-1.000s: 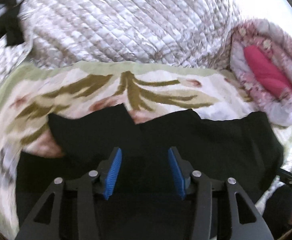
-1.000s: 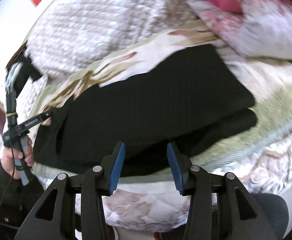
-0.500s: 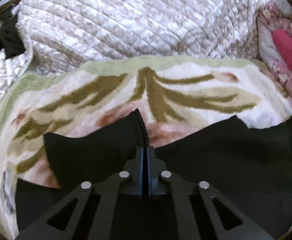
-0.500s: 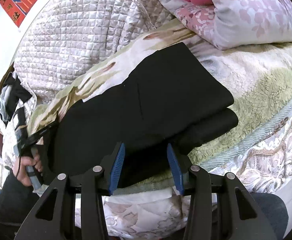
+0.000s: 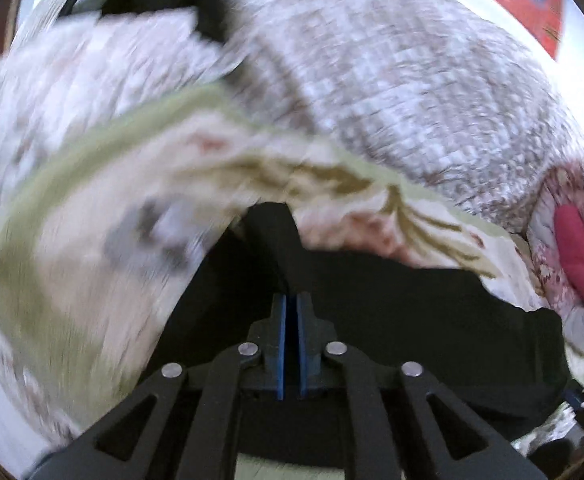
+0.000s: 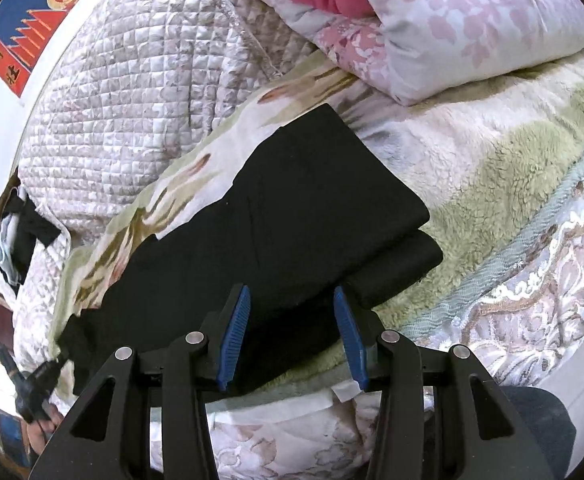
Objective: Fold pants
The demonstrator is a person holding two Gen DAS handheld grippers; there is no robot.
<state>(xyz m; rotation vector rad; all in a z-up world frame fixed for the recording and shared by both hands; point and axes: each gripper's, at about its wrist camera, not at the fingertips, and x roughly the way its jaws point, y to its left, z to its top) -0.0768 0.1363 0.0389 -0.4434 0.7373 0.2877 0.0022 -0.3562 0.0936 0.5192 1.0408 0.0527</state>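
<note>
Black pants (image 6: 292, 216) lie folded lengthwise on a floral fleece blanket (image 6: 492, 168). In the left wrist view my left gripper (image 5: 290, 312) is shut on the pants (image 5: 412, 312) and lifts a fold of the black cloth up off the blanket. In the right wrist view the left gripper (image 6: 57, 364) shows at the pants' far left end. My right gripper (image 6: 289, 320) is open and empty, hovering over the near edge of the pants near their right end. The left view is blurred.
A quilted grey-white comforter (image 6: 131, 92) is piled behind the blanket. A pink floral duvet (image 6: 452, 28) lies at the right end. Dark clothes (image 6: 23, 224) hang at the far left. A red and blue poster (image 6: 23, 20) is on the wall.
My left gripper closed on the pants' left end and has now swung up and to the left with the cloth. My right gripper stayed open and shifted slightly along the pants.
</note>
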